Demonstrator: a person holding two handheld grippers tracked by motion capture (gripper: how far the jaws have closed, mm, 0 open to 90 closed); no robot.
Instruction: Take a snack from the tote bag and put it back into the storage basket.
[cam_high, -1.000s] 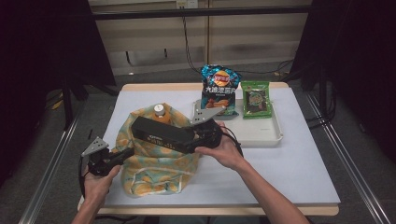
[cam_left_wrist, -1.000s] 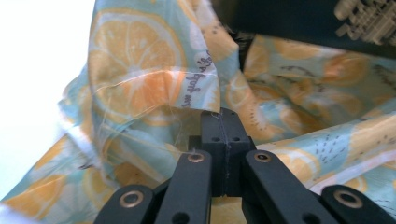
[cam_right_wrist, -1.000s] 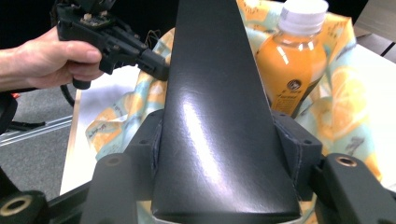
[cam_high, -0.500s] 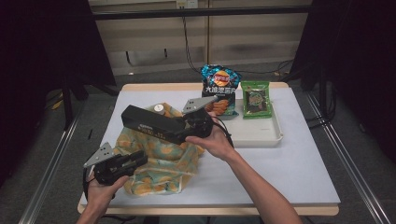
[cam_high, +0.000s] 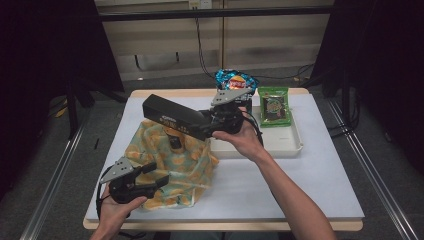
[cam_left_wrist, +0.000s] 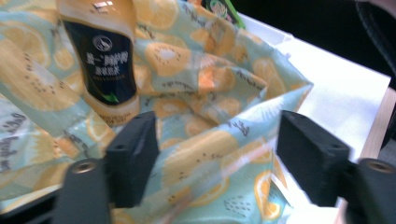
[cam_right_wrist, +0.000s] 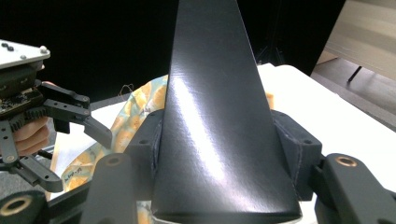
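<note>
- Nearest the person, the left tool (cam_high: 150, 175) is hovering at the front edge of the patterned bag (cam_high: 172, 167). Its jaws have just been opening and are now standing apart, with loose cloth lying between them but not pinched.
- In the left gripper view, that cloth is slumping in soft folds around a bottle (cam_left_wrist: 100, 60) of drink standing inside the bag.
- With the bag let go, its mouth is likely to be sagging shut. That could block anything coming down into it.
- Farther in, the right tool (cam_high: 226, 116) is gripping one end of a long black box (cam_high: 175, 116), its pads pressing on both sides.
- The box is hanging in the air above the bag, tilted, with its free end reaching toward the far left of the bench (cam_high: 320, 190).
- Held by one end only, the box could be swinging or slipping in the pads. A quick lowering could knock the bottle over or catch the cloth.
- Behind the right hand, a white tray (cam_high: 292, 145) is carrying a green packet (cam_high: 273, 106), with a blue bag of crisps (cam_high: 232, 80) standing at the tray's back edge. A wide swing of the box could sweep either one.
</note>
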